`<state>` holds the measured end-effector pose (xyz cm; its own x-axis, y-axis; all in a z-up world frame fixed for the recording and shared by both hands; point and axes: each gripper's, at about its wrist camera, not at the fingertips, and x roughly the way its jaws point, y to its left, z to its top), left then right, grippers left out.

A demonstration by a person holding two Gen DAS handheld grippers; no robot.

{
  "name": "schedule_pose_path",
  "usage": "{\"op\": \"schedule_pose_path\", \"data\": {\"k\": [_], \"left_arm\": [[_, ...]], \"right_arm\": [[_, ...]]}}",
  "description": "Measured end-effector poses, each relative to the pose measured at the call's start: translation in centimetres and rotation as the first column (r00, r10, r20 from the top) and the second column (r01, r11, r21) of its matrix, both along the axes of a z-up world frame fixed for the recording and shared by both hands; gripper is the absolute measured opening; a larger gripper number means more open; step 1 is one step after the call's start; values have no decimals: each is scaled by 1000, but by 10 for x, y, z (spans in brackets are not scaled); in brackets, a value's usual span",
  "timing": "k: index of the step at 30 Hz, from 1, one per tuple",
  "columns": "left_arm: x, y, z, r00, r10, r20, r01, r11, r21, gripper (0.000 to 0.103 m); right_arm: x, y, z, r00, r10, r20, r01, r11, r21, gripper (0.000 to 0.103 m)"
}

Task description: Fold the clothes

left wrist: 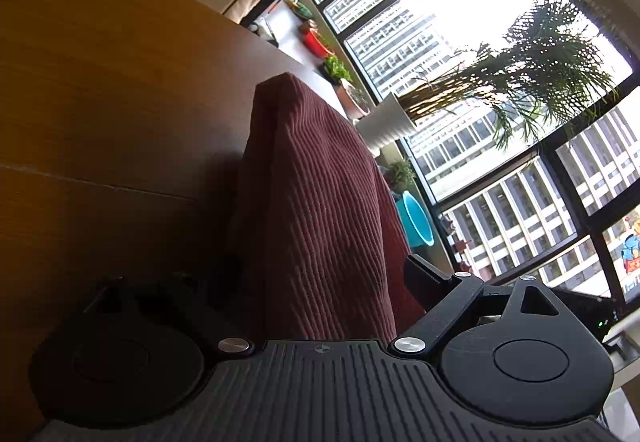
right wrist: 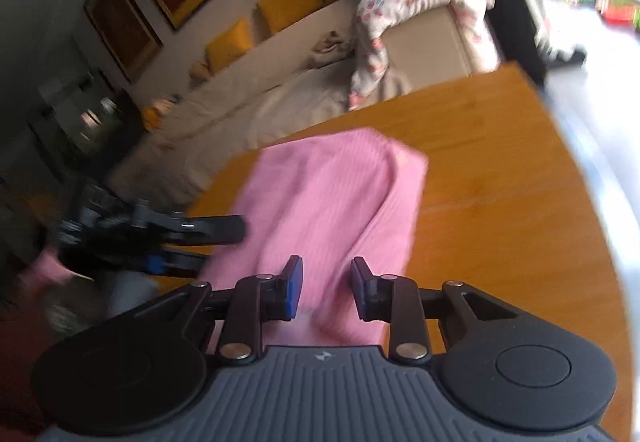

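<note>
Pink ribbed garment point(right wrist: 328, 198) on wooden table point(right wrist: 500, 210), sofa point(right wrist: 420, 38) behind

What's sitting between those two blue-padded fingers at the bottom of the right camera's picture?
In the right wrist view, the pink ribbed garment on the wooden table runs through the gap of the right gripper; the blue pads stand clear of it.

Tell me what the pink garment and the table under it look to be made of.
Pink garment: a soft ribbed knit or corduroy-like fabric, matte; fine parallel ridges run along it in the left wrist view, and it drapes in folds. Table: wood or wood-look veneer, smooth with a low sheen; warm brown grain lines and a seam show. Solid or laminate cannot be told.
</note>
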<state>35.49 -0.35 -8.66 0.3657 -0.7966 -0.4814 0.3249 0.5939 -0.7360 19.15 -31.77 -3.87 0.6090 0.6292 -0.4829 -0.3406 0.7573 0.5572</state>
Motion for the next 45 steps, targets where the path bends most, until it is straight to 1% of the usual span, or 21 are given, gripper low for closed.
{"op": "schedule_pose_path", "data": {"k": [4,10,15,17,20,21,22,24,25,26,28,29,32,34,37,39,41,42,43,44,45], "left_arm": [[-1,0,-1,1000,1,0,-1,1000,2,94],[-8,-4,2,1000,-10,27,9,999,31,95],[-13,-2,7,999,-13,41,11,998,54,95],[-16,3,15,997,-7,72,3,998,59,95],[-29,3,42,982,-27,187,9,995,95,95],[-36,-1,52,970,-48,238,18,992,128,95],[-44,-7,62,953,-81,292,31,985,170,95],[-62,-21,81,906,-155,394,53,964,259,96],[-73,-31,89,873,-208,442,69,948,310,96],[-85,-43,93,836,-266,479,88,928,362,96],[-106,-67,97,758,-393,521,136,876,463,96],[-113,-79,95,723,-451,523,160,846,509,96],[-127,-108,78,637,-582,506,180,750,636,96],[-128,-123,64,603,-629,491,156,697,700,94],[-128,-137,50,544,-680,492,83,627,775,87],[-128,-144,48,510,-703,496,46,598,800,81],[-126,-149,49,499,-719,483,47,579,814,73],[-125,-151,47,495,-728,474,44,566,823,67],[-124,-152,46,491,-737,465,40,553,832,53],[-123,-153,46,491,-739,461,34,545,838,44],[-121,-151,46,501,-730,466,20,548,836,29]], "right_arm": [[-9,9,-8,1000,13,2,-12,999,-53,29],[-2,7,-14,1000,6,-25,-6,1000,9,32],[-7,4,-12,1000,7,-5,-7,1000,-4,43],[-10,-1,-13,1000,-28,8,28,999,-29,44],[-14,-6,-13,995,-85,45,89,991,-101,44],[-14,-8,-13,993,-105,62,112,985,-131,44],[-14,-6,-13,991,-108,79,121,977,-175,40],[-13,-3,-14,989,-108,103,129,966,-224,31],[-12,-2,-15,988,-107,112,131,962,-238,17],[-11,-3,-15,988,-102,117,128,964,-233,7],[-8,-9,-14,988,-96,119,117,974,-192,7],[-8,-13,-14,989,-97,115,115,980,-163,6],[-8,-24,-15,990,-105,97,112,991,-73,6],[-9,-32,-17,990,-111,82,114,993,-22,5],[-10,-35,-18,990,-110,84,111,994,-11,5],[-11,-35,-18,991,-105,89,106,994,-9,5],[-12,-36,-19,991,-98,92,100,995,-9,5],[-11,-36,-20,992,-94,89,95,996,-6,5],[-11,-35,-21,992,-89,86,89,996,-1,5],[-11,-35,-22,993,-84,83,84,996,4,5],[-11,-33,-22,994,-79,82,78,997,10,5]]}}
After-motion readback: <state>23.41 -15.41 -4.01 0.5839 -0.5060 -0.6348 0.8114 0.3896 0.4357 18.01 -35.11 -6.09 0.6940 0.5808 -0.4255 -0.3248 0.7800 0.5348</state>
